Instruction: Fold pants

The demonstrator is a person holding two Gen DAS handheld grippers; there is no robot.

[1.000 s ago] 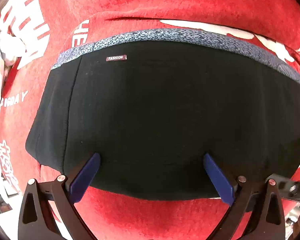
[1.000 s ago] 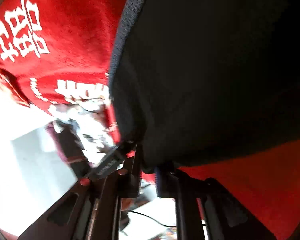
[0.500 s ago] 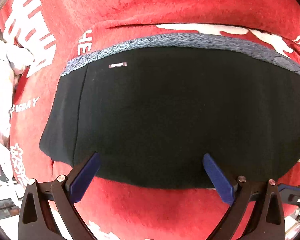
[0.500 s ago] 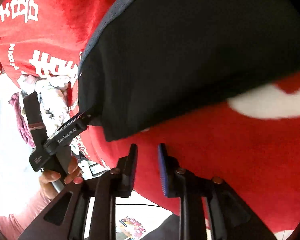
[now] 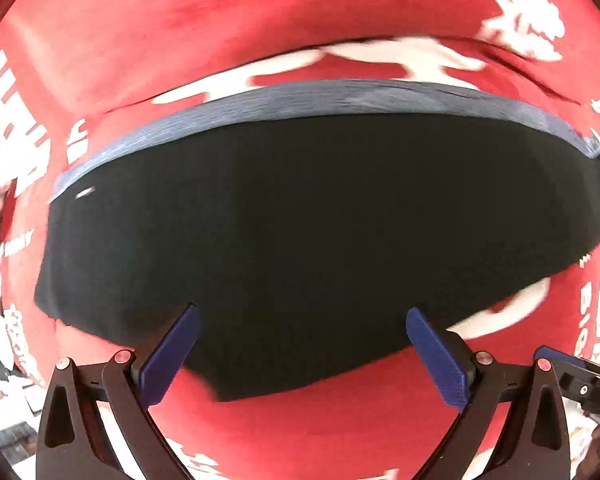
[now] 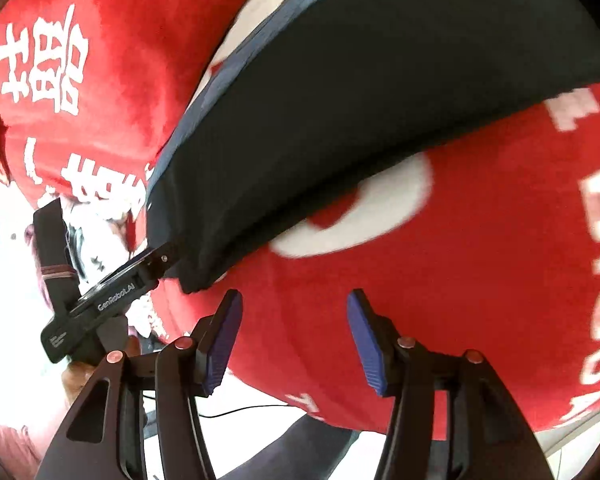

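— Pants [image 5: 320, 220]: where do they lie?
— Flat on the red cloth [image 5: 260, 32] with white lettering, folded into a wide black slab. A grey-blue waistband [image 5: 340, 98] runs along the far edge in the left wrist view, with a small label just under it at the left end.
— And from the other camera?
— In the right wrist view the pants [image 6: 360, 100] fill the upper middle, waistband toward the upper left, and 1 corner points down toward the camera.
— Is either tool holding them?
— No. The left gripper [image 5: 300, 344] hangs over the near edge with its 2 blue pads spread wide; nothing is between them but the fabric lying below. The right gripper [image 6: 294, 336] has just been opening, and its pads stand apart over bare red cloth, near that corner and not touching it.
— Anything else in sight?
— In the right wrist view the left gripper [image 6: 100, 296] shows from the side, its tip right at the pants' corner, gripped by a hand [image 6: 80, 376]. White floor and a thin black cable [image 6: 240, 410] show past the cloth's edge.
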